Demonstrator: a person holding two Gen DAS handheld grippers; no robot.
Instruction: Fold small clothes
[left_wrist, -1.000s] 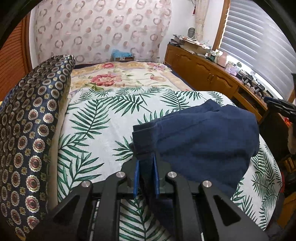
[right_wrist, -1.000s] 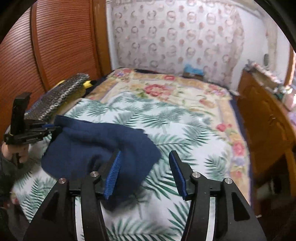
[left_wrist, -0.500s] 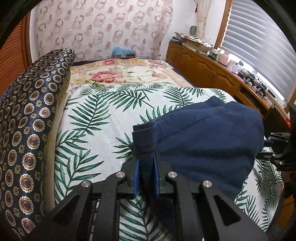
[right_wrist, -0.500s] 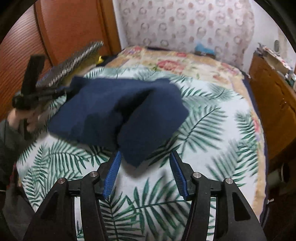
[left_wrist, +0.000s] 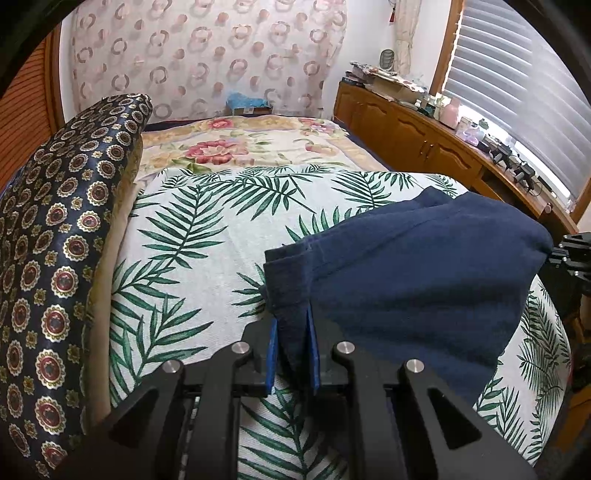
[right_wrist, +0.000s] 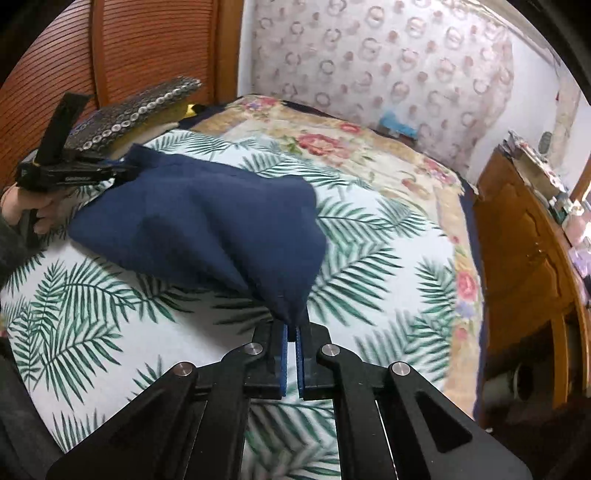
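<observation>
Both tongs pinch soft navy garment (left_wrist: 417, 280) (knit, draped) corners.

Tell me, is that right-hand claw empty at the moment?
No, the right gripper is shut on a corner of the navy garment, which hangs from its blue pads above the leaf-print bedspread.

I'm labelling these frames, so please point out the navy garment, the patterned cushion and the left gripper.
navy garment (left_wrist: 424, 288): left wrist view, middle of the cloth.
patterned cushion (left_wrist: 62, 236): left wrist view, its broad face.
left gripper (left_wrist: 291, 343): left wrist view, between the fingertips.
</observation>
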